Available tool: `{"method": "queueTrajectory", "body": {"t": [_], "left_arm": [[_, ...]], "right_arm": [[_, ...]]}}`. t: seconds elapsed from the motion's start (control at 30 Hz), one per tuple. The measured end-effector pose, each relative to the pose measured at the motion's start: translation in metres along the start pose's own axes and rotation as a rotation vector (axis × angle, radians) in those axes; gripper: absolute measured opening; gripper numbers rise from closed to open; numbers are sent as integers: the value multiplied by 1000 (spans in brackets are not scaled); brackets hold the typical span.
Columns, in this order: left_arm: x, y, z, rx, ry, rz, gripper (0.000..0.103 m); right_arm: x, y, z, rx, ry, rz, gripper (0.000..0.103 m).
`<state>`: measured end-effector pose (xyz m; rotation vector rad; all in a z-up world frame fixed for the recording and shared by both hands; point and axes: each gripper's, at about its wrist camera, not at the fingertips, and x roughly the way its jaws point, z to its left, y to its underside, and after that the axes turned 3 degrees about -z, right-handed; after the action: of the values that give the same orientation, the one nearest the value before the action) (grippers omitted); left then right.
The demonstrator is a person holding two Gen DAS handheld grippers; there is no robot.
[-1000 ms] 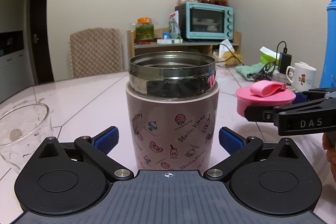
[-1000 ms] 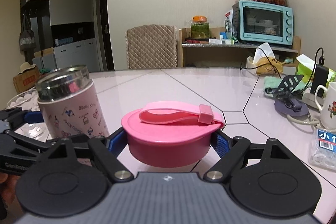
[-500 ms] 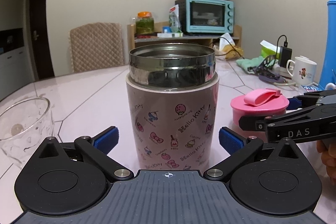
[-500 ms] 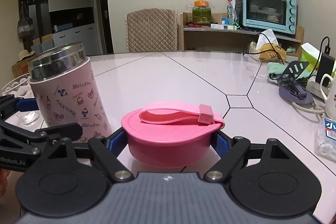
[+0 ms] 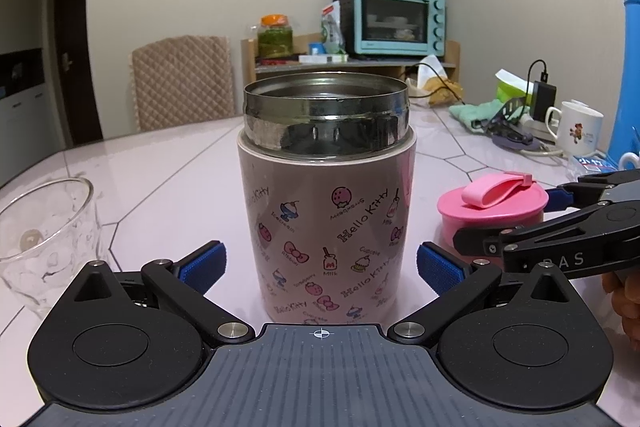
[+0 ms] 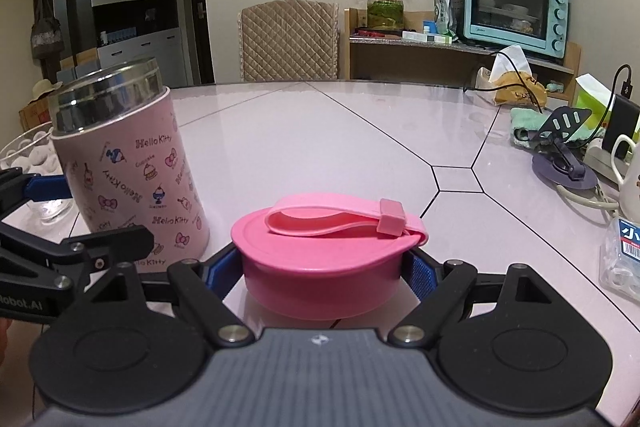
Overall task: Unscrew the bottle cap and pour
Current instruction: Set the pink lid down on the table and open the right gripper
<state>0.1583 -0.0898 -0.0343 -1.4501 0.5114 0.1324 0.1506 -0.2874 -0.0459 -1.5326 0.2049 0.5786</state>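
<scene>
A pink Hello Kitty bottle (image 5: 326, 227) with an open steel mouth stands upright on the table. My left gripper (image 5: 322, 265) is open, its blue pads on either side of the bottle and apart from it. The bottle also shows in the right wrist view (image 6: 128, 171), at the left. My right gripper (image 6: 322, 267) is shut on the pink cap (image 6: 324, 255) with its strap handle, low over the table, right of the bottle. The cap (image 5: 492, 203) and the right gripper show in the left wrist view at the right.
A clear glass (image 5: 44, 239) stands left of the bottle. A white mug (image 5: 580, 127), a blue thermos (image 5: 628, 67), a phone stand (image 6: 564, 155) and cables crowd the table's right side. A chair (image 6: 288, 39) and a shelf with a toaster oven (image 6: 512, 7) stand behind.
My right gripper has lowered the cap towards the table, right of the bottle. The left gripper stays open around the bottle, which has not moved.
</scene>
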Motion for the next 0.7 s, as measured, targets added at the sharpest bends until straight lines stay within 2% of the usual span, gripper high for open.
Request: {"method": "queueTrajectory", "body": {"t": [0.7], "left_arm": [[0, 0, 1, -2, 1, 9, 103]], "right_arm": [[5, 5, -1, -7, 5, 59, 85]]}}
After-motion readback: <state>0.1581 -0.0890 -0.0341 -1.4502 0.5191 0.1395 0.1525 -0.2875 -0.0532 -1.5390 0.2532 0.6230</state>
